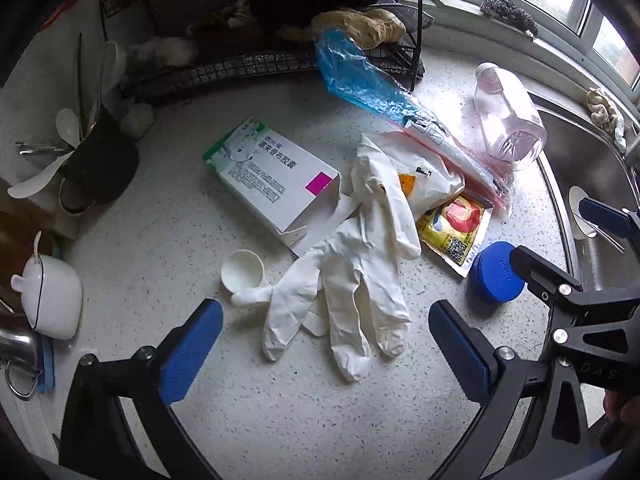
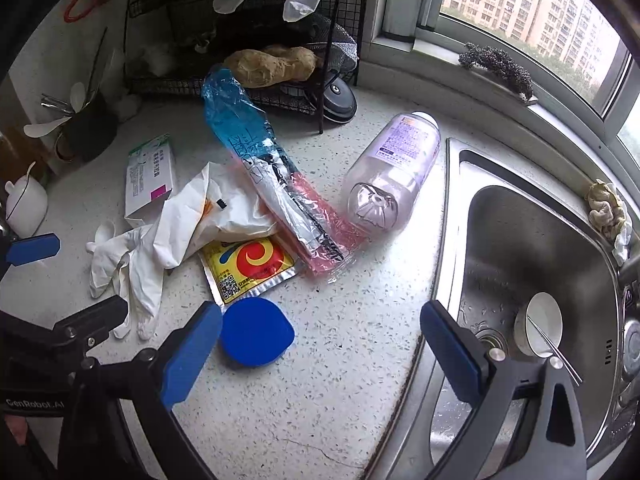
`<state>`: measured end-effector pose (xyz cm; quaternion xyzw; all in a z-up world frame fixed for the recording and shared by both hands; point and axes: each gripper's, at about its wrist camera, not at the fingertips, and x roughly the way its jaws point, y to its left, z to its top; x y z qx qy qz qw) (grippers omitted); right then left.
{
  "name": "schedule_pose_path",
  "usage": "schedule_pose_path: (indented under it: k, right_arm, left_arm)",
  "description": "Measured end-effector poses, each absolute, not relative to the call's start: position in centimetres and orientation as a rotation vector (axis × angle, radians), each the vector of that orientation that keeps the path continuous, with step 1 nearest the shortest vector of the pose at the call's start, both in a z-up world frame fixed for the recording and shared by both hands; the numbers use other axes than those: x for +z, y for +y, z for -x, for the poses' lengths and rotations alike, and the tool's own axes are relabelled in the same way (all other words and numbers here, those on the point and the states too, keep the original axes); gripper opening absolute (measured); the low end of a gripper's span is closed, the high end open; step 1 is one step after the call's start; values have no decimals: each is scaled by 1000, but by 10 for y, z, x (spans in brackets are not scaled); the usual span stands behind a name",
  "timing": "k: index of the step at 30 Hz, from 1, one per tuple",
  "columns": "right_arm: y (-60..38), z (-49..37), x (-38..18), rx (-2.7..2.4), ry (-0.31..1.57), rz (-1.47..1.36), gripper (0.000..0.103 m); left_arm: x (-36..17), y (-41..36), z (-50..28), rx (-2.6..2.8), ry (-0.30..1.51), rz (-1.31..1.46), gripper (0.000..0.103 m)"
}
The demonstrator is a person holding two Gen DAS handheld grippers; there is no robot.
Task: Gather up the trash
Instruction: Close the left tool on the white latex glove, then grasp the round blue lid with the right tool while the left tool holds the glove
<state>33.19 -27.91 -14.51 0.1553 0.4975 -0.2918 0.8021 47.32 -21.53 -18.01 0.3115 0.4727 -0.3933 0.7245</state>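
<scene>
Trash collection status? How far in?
Nothing looks collected. Both hand-held grippers, left and right, are open and empty. Left on the counter: gloves, box, scoop, sachet, blue lid, bottle, plastic wrapper. No bin in view.

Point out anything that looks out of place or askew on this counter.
The clear bottle lies on its side beside the sink, uncapped as far as shows; a loose blue lid sits apart near the right gripper. The medicine box lies with an end flap open. Crumpled gloves drape over the wrappers.
</scene>
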Motion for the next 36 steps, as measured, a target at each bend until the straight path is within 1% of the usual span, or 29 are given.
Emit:
schedule_pose_path:
  k: [7, 9, 10, 11, 12, 13, 16, 18, 20, 22, 23, 26, 36]
  right_arm:
    - [-286, -348, -168, -655, 1122, -351, 100]
    - [-287, -348, -171, -658, 1127, -351, 100]
    - [-287, -348, -170, -662, 1120, -343, 100]
    - [-288, -348, -170, -663, 1118, -334, 100]
    - [-289, -349, -169, -665, 1118, -329, 100]
    - [-288, -348, -168, -665, 1118, -325, 100]
    - [-289, -347, -169, -632, 1120, -366, 100]
    - [-288, -347, -171, -629, 1125, -367, 100]
    - [-284, -347, -171, -619, 1128, -360, 100]
    - [-280, -347, -170, -610, 1131, -345, 100]
    - [-279, -346, -169, -605, 1132, -343, 100]
    - [-271, -344, -167, -597, 1127, -346, 100]
    - [-268, -339, -167, -538, 1120, -335, 100]
  left_arm:
    - [-209, -227, -488, -925, 1102, -705, 102]
    - [-213, -228, -491, -954, 1129, -679, 97]
    - [-215, -228, -492, -972, 1157, -659, 90]
    - [-218, -228, -492, -977, 1182, -645, 79]
    - [-218, -228, -493, -959, 1160, -654, 76]
    - [-218, -229, -492, -940, 1145, -673, 68]
    - [-219, -231, -493, -921, 1131, -680, 60]
    - [-216, -224, -492, -902, 1119, -676, 46]
    - [-214, -220, -495, -898, 1125, -660, 25]
    - [-212, -217, -495, -900, 1134, -645, 11]
    - [-211, -216, -495, -897, 1135, -636, 7]
    - [-207, -210, -489, -900, 1130, -616, 2]
    - [-193, -191, -469, -819, 1068, -545, 2]
